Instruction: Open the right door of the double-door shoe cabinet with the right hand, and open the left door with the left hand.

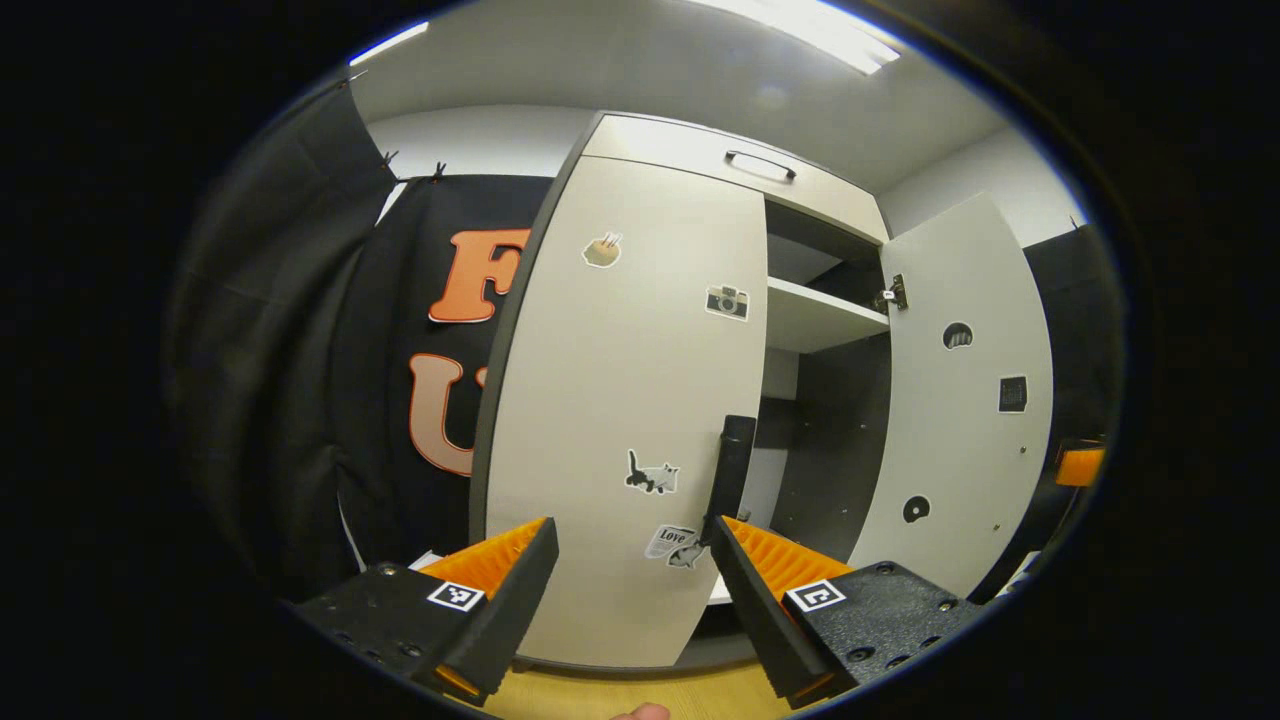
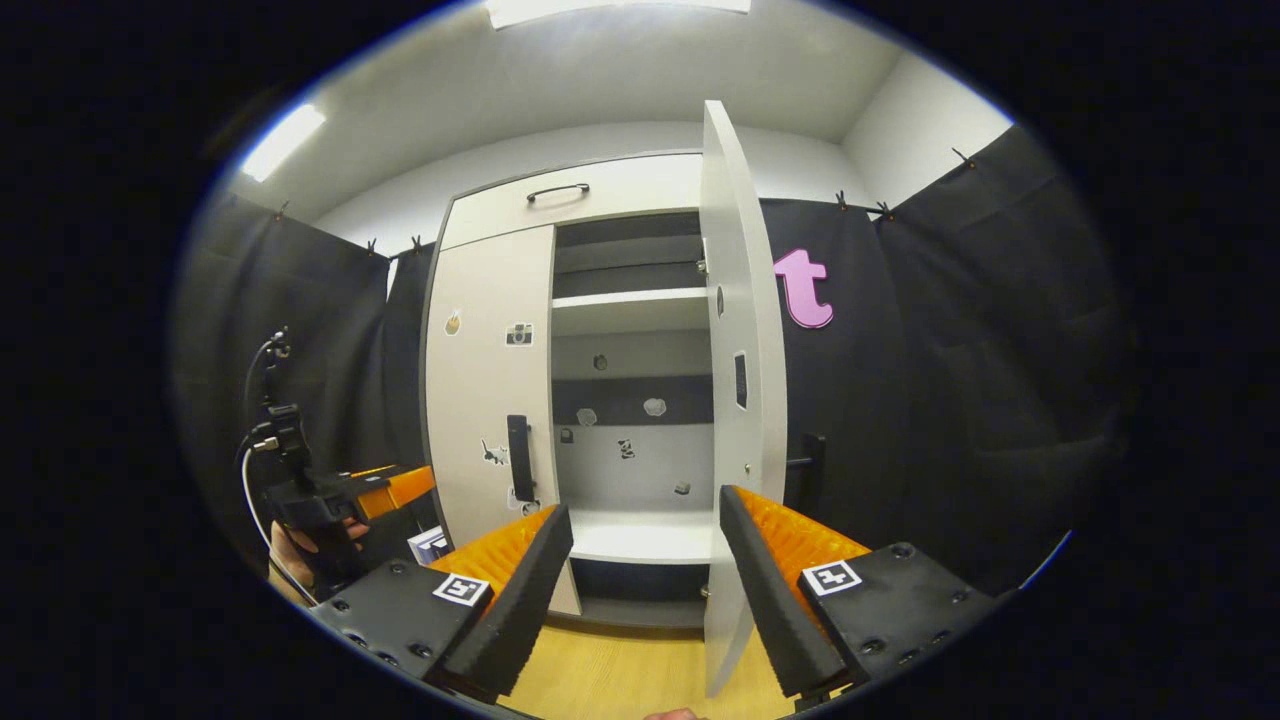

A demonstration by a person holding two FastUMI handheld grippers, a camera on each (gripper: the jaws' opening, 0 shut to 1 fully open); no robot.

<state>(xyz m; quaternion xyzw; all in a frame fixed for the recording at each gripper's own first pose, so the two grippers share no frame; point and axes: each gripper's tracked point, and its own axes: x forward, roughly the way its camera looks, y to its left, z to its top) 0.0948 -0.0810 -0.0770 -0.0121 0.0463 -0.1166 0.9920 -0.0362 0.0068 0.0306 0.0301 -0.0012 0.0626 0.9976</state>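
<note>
The shoe cabinet [image 2: 600, 200] stands ahead of both tongs. It has two doors. The right door [image 2: 740, 330] is swung wide open, and its edge points at the right tongs [image 2: 645, 560]. The left door [image 1: 620, 400] is shut. It sits right in front of the left tongs [image 1: 630, 575].

Inside the open half there are two white shelves, an upper shelf [image 2: 628, 300] and a bottom shelf [image 2: 640, 535]. No shoes rest on them. A few small stickers dot the back wall.

The left door has four stickers and one dark handle [image 1: 730, 465] near its inner edge. That handle is just above the right-side finger of the left tongs, not between the fingers. A drawer [image 1: 740, 165] with one handle sits on top of the cabinet.

The left tongs are spread apart and hold nothing. The right tongs are also spread apart and hold nothing, with the open door's lower edge between the fingers but farther off.

In the right gripper view, a hand [image 2: 310, 545] holds the other tongs off to the left. Bare wooden floor [image 2: 610, 670] lies between the tongs and the cabinet.
</note>
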